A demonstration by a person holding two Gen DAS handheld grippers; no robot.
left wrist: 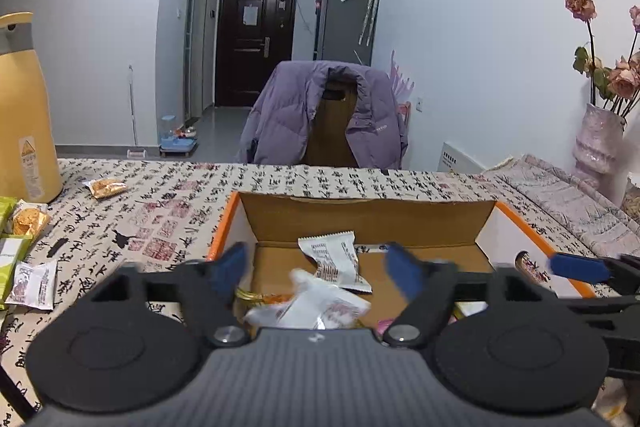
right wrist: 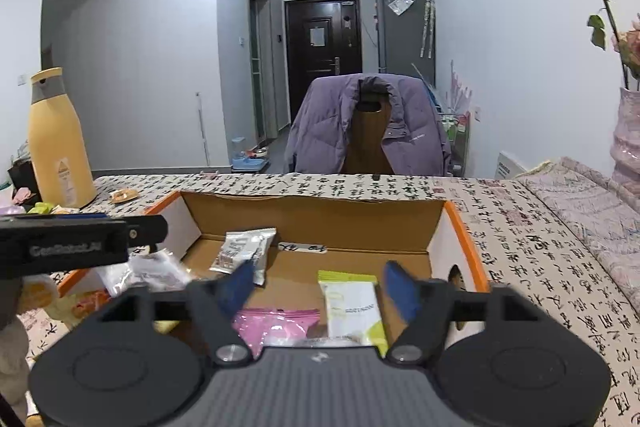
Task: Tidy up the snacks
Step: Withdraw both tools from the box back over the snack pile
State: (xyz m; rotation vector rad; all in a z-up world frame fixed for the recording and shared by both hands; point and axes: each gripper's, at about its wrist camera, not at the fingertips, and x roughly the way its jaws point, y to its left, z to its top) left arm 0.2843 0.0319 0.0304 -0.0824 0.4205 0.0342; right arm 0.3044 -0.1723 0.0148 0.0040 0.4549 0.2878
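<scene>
Left gripper: jaws spread wide over the near left part of the box, nothing pressed between them; a blurred white packet sits just below and between the fingers, and I cannot tell whether it is falling or already lying there.
Right gripper: jaws equally wide, over the near middle of the box, gripping nothing.
Box: open cardboard box with orange rims, on the table, near its front edge.
In the box: a white packet toward the far left corner, a green-and-white sachet at the near right, a pink pouch at the near middle.
Left out: on the table's left side lie a white packet, a biscuit pack and green sachets at the left edge; an orange snack lies farther back beside the yellow flask.
Table: covered with a calligraphy-print cloth.
Handling: the packets look light, soft and crinkly, with slick film; contents such as biscuits probably crush easily.
Where to grip: likely best by a crimped end seam or across the flat middle, with a light squeeze; flat sachets may need an edge lifted from the cloth first.
Risk: slick film could slip from the pads; a hard squeeze could crush what is inside.
Progress: partly done by my judgement, several snacks remaining on the left.
</scene>
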